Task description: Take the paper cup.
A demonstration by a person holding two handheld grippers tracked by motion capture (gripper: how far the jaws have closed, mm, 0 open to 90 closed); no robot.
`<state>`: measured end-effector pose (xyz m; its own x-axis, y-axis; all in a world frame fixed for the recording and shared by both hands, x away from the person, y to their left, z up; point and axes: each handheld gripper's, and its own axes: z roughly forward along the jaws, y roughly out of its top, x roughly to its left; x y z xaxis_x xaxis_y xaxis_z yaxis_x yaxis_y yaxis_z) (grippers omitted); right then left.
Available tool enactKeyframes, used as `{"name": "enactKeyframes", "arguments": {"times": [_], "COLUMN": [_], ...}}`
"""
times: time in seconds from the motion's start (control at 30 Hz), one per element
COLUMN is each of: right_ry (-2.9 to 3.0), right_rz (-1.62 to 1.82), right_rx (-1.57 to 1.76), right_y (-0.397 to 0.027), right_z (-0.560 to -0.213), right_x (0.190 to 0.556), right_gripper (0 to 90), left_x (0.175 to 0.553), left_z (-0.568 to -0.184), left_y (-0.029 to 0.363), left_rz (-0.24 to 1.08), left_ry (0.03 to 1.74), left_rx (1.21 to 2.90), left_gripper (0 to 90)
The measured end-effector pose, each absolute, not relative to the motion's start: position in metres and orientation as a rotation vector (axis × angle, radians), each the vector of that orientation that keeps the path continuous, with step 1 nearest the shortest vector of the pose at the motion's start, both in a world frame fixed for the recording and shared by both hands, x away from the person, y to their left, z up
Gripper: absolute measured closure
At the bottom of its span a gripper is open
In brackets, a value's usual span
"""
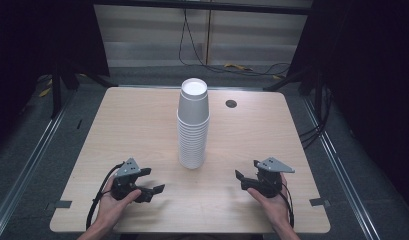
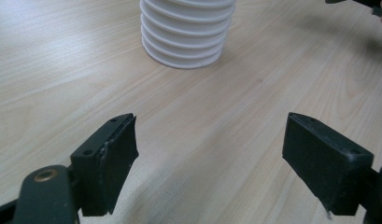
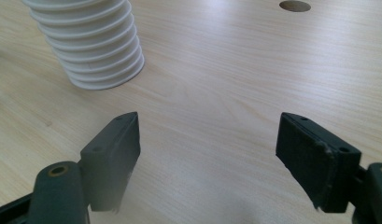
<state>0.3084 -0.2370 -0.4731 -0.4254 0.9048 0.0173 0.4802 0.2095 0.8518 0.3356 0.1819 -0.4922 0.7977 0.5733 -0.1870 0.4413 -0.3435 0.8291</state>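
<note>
Both my tongs hover low over the near edge of the tabletop [image 1: 142, 125], and nothing is between the jaws of either one. My left tongs [image 2: 209, 154] stand spread wide, bare wood showing in the gap; my right tongs [image 3: 207, 154] gape just as wide. Ahead of both, between them and a little farther out, rises the stack of white paper cups [image 1: 193, 125], upside down, rims ringed one under another. From my left tongs it sits ahead and slightly left; from my right, ahead and to the left. To lift the top cup cleanly, I judge I should rise first, come in level near the top, and pinch gently so the thin wall doesn't crush. Beyond the stack lies the round cable hole [image 1: 231, 103].
</note>
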Motion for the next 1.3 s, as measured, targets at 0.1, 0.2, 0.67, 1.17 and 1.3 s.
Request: {"name": "enactKeyframes", "arguments": {"times": [0.1,0.2,0.67,1.17,1.3], "right_ry": [1.986,1.986,2.034,2.049,2.065], "right_rz": [1.164,1.194,1.272,1.357,1.372], "right_rx": [1.300,1.302,1.226,1.179,1.139], "right_y": [-0.238,-0.239,-0.229,-0.218,-0.214], "right_z": [-0.472,-0.469,-0.447,-0.413,-0.402], "right_x": [0.308,0.307,0.309,0.325,0.330], "right_gripper": [22.0,22.4,19.1,19.9,20.0], "left_x": [0.336,0.337,0.338,0.336,0.336], "left_z": [-0.493,-0.493,-0.490,-0.490,-0.489], "left_y": [0.182,0.180,0.177,0.174,0.173], "left_rz": [0.155,0.136,0.146,0.153,0.155], "left_ry": [0.760,0.754,0.738,0.722,0.720], "left_rx": [1.986,1.985,1.992,1.991,1.996], "left_gripper": [17.7,17.7,17.7,17.8,18.0]}}
